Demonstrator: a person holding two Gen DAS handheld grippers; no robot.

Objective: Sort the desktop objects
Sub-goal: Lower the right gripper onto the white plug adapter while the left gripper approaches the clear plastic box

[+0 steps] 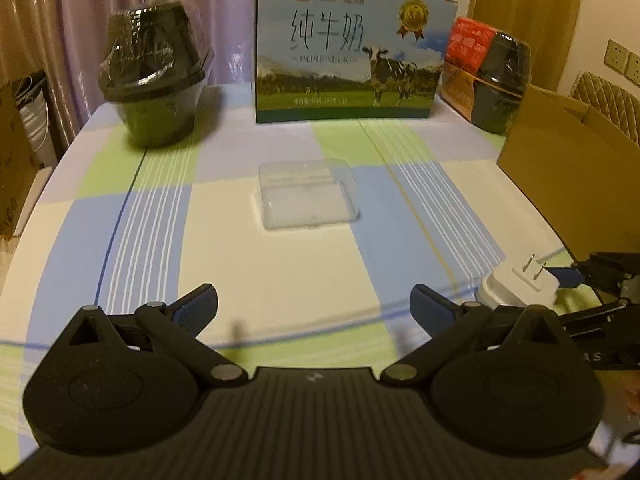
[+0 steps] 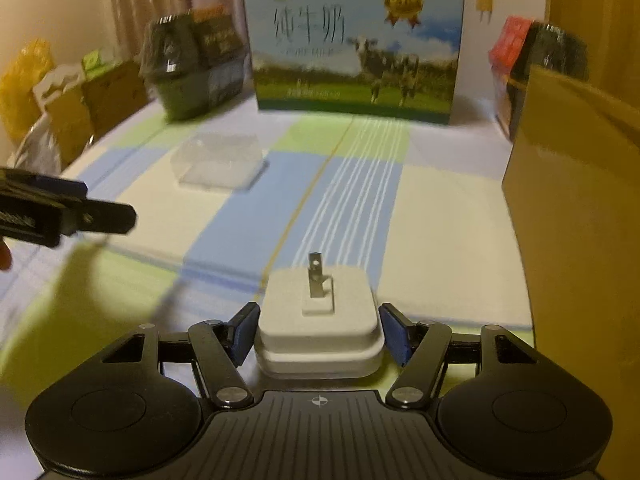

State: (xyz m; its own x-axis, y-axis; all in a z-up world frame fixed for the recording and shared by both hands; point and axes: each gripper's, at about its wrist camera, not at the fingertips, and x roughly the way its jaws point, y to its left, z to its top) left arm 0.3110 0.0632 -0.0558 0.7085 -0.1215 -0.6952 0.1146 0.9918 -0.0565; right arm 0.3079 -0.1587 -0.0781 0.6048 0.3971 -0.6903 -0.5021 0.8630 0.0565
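My right gripper (image 2: 318, 336) is shut on a white plug charger (image 2: 318, 336) with two metal prongs pointing up, held just above the checked tablecloth. The charger (image 1: 520, 284) also shows at the right edge of the left wrist view, with the right gripper's blue fingertip (image 1: 568, 276) against it. My left gripper (image 1: 314, 312) is open and empty above the near part of the table. It shows at the left of the right wrist view (image 2: 80, 216). A clear plastic box (image 1: 306, 196) lies mid-table ahead of the left gripper; it also shows in the right wrist view (image 2: 218, 160).
A pure milk carton (image 1: 348, 52) stands at the back centre. Stacked black bowls in plastic wrap (image 1: 156, 76) stand back left, and a red and black wrapped pack (image 1: 488, 76) back right. An open cardboard box (image 1: 576, 176) stands along the right edge.
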